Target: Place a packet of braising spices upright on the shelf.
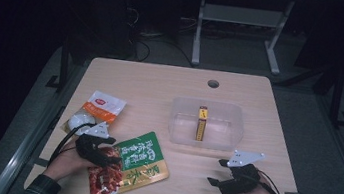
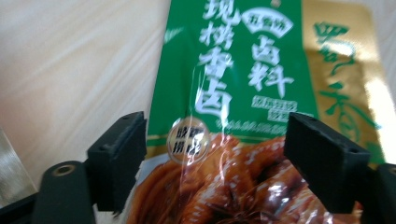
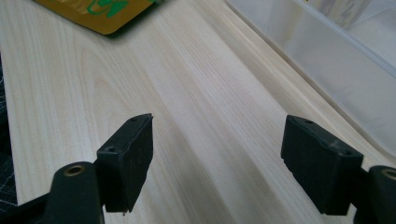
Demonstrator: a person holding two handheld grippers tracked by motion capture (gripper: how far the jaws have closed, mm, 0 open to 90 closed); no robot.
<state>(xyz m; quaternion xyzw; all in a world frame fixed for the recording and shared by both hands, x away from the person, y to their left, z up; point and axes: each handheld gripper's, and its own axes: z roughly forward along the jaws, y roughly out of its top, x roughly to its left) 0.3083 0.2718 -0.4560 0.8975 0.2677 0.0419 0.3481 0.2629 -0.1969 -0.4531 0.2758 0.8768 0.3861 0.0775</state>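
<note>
Green-and-gold pouch (image 2: 243, 93): lies flat at the desk's near left, its red food-photo end toward me, so my left tool can come at that edge.
Left tool (image 1: 111, 155): jaws spread wide over the pouch's end, straddling the printed film; pads not pressing, nothing pinched.
Right tool (image 3: 217, 163): jaws spread, empty, hovering above bare wood (image 3: 196, 93) beside the tub, probably waiting its turn.
Clear tub (image 1: 207, 123): mid-desk, open-topped, my guess is it's the drop-off.
Count: two snack pouches, this one and a white-and-orange one (image 1: 103, 106) farther left; one tub; one slim yellow box (image 1: 201, 123) inside it.
</note>
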